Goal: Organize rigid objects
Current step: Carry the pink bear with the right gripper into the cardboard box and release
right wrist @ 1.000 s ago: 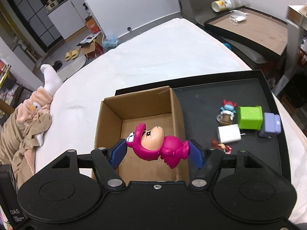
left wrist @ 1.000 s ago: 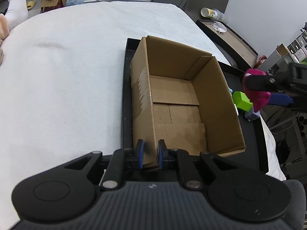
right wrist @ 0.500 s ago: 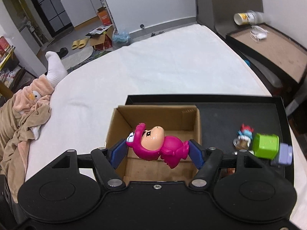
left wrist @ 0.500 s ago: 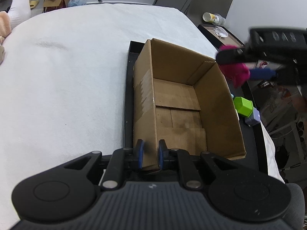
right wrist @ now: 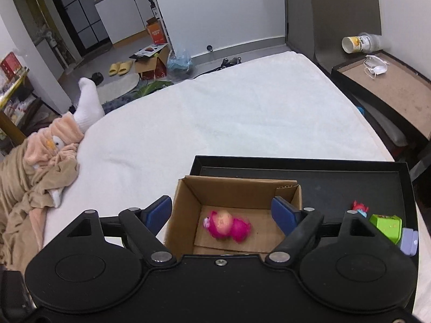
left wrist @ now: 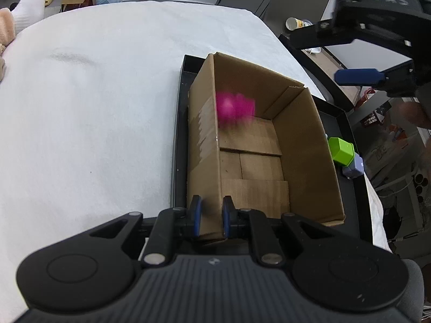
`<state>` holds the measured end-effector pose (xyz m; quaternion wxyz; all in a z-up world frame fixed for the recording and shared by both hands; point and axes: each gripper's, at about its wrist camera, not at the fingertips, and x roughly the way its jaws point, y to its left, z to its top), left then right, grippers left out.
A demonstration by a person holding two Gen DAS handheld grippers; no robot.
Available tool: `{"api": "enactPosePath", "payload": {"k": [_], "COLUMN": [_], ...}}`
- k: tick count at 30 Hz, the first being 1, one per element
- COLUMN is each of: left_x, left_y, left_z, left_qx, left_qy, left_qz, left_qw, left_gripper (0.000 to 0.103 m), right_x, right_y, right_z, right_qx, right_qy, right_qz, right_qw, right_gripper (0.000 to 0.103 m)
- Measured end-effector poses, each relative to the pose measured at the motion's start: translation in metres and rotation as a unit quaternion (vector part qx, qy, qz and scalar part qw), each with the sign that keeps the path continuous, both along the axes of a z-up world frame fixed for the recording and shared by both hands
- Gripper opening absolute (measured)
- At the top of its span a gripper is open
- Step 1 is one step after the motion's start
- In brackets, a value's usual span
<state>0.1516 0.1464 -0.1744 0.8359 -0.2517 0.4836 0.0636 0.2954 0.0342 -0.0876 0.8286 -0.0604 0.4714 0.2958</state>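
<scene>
An open cardboard box stands on a black tray on a white bed. My left gripper is shut on the box's near corner wall. My right gripper is open and empty, high above the box; it shows at the upper right of the left wrist view. A pink toy figure is inside the box, blurred by motion. A green block, a lilac block and a small red and blue figure lie on the tray right of the box.
The white bed spreads left and beyond the tray. Beige clothes and a white sock lie at the bed's left. A dark side table with a cup and a mask stands to the right.
My right gripper has opened and let go of the pink toy, which has dropped into the box. The right gripper has also risen. The left gripper still holds the box.
</scene>
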Motion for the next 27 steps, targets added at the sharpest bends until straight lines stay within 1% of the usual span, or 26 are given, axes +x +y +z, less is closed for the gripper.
{"api": "enactPosePath", "payload": {"k": [3, 7, 12, 19, 27], "left_x": [0.0, 0.002, 0.002, 0.004, 0.005], "left_y": [-0.001, 0.0, 0.0, -0.003, -0.006], "left_z": [0.0, -0.001, -0.001, -0.001, 0.0], "left_qx": [0.004, 0.002, 0.002, 0.011, 0.019], "left_qy": [0.0, 0.002, 0.004, 0.011, 0.018], "left_qz": [-0.002, 0.0, 0.001, -0.002, 0.0], "left_qw": [1.0, 1.0, 1.0, 0.9999, 0.9997], "left_gripper": [0.014, 0.014, 0.014, 0.014, 0.014], "right_x": [-0.002, -0.003, -0.002, 0.002, -0.002], "right_y": [-0.012, -0.036, -0.074, -0.127, -0.173], "right_z": [0.002, 0.0, -0.003, -0.009, -0.017], "right_qx": [0.002, 0.005, 0.001, -0.007, -0.02], "right_qy": [0.003, 0.017, 0.025, 0.033, 0.039], "right_qz": [-0.005, -0.026, -0.058, -0.101, -0.123], "right_qw": [1.0, 0.999, 0.998, 0.994, 0.991], "right_gripper": [0.081, 0.081, 0.081, 0.082, 0.082]}}
